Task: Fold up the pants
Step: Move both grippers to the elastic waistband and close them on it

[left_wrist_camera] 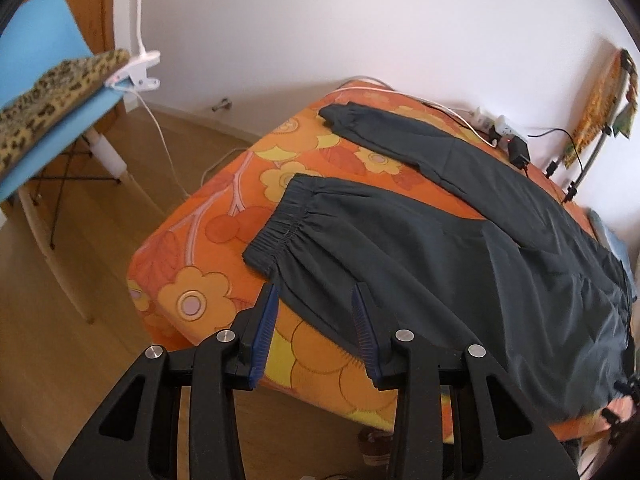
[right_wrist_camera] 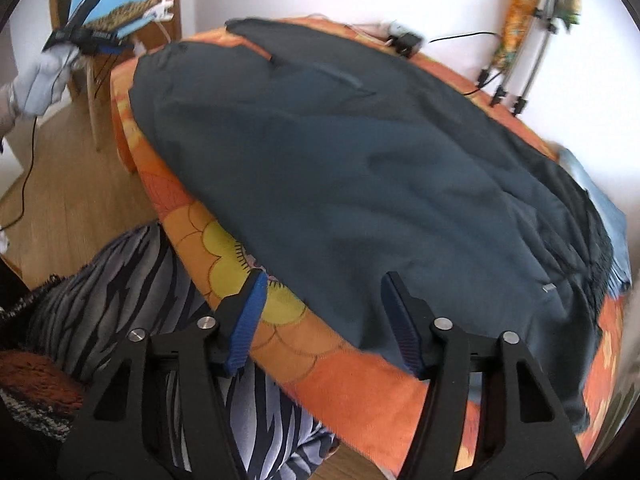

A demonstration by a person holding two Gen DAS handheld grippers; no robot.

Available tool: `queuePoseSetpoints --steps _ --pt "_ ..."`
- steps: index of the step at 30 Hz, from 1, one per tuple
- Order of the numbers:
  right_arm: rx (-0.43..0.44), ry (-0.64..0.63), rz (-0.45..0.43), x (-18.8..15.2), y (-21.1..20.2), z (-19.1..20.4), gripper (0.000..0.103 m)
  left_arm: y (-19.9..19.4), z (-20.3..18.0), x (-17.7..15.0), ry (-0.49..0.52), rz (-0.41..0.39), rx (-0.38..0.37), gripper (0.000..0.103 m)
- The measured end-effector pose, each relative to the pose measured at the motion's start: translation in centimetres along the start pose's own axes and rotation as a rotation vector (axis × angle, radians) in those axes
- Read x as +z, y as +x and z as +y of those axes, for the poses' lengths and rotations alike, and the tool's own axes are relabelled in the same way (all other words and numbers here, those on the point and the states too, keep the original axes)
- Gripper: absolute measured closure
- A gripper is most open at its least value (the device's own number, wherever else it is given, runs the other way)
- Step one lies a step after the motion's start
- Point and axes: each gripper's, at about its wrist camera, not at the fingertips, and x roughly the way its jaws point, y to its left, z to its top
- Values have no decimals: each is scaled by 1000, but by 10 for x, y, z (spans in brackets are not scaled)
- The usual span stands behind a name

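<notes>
pants (left_wrist_camera: 460, 248): dark, spread flat on the orange floral cover (left_wrist_camera: 208, 232), legs apart
left gripper (left_wrist_camera: 316, 300): jaws parted, empty, over a leg's edge near the cuff (left_wrist_camera: 276, 232)
right gripper (right_wrist_camera: 324, 284): jaws wide, empty, at the near hem

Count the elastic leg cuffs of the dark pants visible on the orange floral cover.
2. The near cuff lies just ahead of the left gripper; the far cuff lies toward the wall. None seems hidden.

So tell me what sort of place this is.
Most likely a room in a home: dark pants lie spread on a surface under an orange flowered cover, beside a blue chair on a wooden floor.
</notes>
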Motion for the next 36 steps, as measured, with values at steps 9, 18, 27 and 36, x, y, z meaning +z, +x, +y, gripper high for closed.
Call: queuePoseSetpoints --steps 9,18,27,36 --pt "58 -4 16 6 19 -7 42 17 8 10 13 22 40 65" --pt "86 -2 19 9 24 -12 42 49 15 18 21 63 88 54" --pt "124 29 12 11 26 -13 59 58 8 13 26 56 102 82" --pt "103 13 26 14 25 -8 94 40 3 14 2 -38 109 92"
